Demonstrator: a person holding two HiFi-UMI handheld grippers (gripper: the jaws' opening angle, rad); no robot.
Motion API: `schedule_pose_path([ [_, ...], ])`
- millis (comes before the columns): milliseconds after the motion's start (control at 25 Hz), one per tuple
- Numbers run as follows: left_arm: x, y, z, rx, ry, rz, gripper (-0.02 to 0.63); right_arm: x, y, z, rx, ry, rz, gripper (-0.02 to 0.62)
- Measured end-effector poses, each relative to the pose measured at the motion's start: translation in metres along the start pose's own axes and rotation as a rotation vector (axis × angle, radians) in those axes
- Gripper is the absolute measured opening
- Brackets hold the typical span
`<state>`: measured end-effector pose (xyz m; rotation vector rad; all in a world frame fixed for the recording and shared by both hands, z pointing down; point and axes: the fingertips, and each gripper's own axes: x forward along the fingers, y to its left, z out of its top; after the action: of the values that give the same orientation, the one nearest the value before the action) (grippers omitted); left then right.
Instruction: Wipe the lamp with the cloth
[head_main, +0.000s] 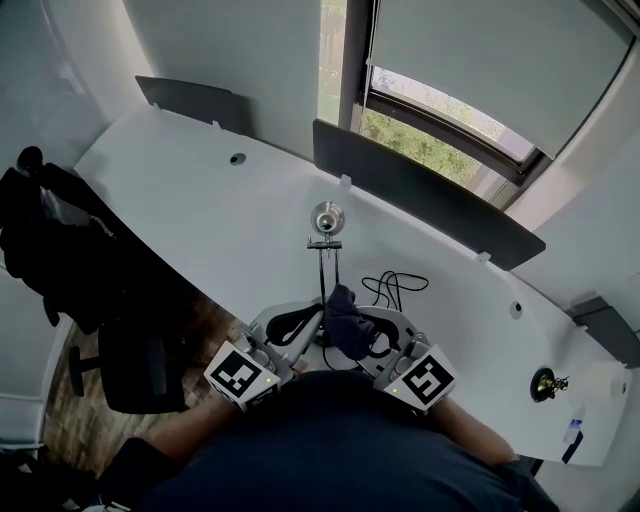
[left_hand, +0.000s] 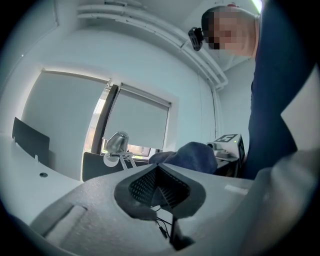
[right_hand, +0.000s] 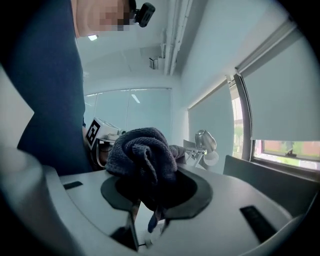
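A desk lamp with a silver head (head_main: 326, 218) stands on the white curved desk (head_main: 200, 200), its thin stem running toward me. The lamp shows small in the left gripper view (left_hand: 117, 143) and in the right gripper view (right_hand: 205, 140). A dark blue cloth (head_main: 343, 314) is bunched up in my right gripper (head_main: 352, 336), just right of the stem's lower part. In the right gripper view the cloth (right_hand: 142, 150) bulges out of the right gripper (right_hand: 150, 192), which is shut on it. My left gripper (head_main: 312, 326) sits close beside the stem's foot. Its ribbed pads (left_hand: 150, 186) meet with nothing between them, and the cloth (left_hand: 192, 156) shows just beyond.
A black cable (head_main: 393, 288) lies coiled right of the lamp's base. Dark partition panels (head_main: 420, 190) stand along the desk's far edge below the window. An office chair with a black jacket (head_main: 60, 240) is at the left. A small brass object (head_main: 545, 383) sits at the desk's right end.
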<state>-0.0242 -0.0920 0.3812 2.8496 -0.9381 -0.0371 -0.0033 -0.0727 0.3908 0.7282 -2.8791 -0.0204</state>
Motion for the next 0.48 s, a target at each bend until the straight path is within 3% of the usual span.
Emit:
schedule_pose_path([
  [480, 0.0052, -0.0094, -0.0066, 0.019, 0.018, -0.052, 0.006, 0.001, 0.0028, -0.0119, 0.053, -0.001, -0.002, 0.138],
])
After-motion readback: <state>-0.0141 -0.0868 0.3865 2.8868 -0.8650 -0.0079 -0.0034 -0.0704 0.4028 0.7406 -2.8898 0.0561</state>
